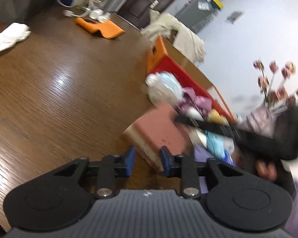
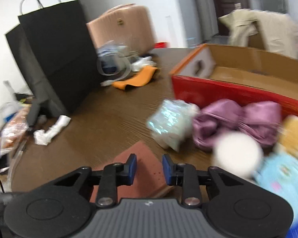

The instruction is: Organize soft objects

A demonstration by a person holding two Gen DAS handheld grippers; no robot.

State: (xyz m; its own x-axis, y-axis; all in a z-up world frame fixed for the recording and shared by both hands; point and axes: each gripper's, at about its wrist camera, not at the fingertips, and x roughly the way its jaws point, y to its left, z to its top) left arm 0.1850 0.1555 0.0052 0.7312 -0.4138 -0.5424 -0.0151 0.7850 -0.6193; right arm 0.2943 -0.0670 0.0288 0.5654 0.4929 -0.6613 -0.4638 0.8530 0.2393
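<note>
Both grippers hover low over a dark wooden table (image 1: pixel 59 83). Left gripper (image 1: pixel 147 159) has its blue pads narrowly apart around the near corner of a reddish-brown sponge block (image 1: pixel 159 130); contact is unclear. Right gripper (image 2: pixel 149 168), pads narrowly apart, sits above the same block; purple satin cloth (image 2: pixel 236 119) lies right, before a red cardboard box (image 2: pixel 218 91).

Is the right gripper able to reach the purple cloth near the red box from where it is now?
Probably yes. The right gripper hangs over the reddish-brown pad, and the purple cloth lies ahead to its right on the table. Only the white ball sits partly in front of it; approaching from above should clear it.
</note>
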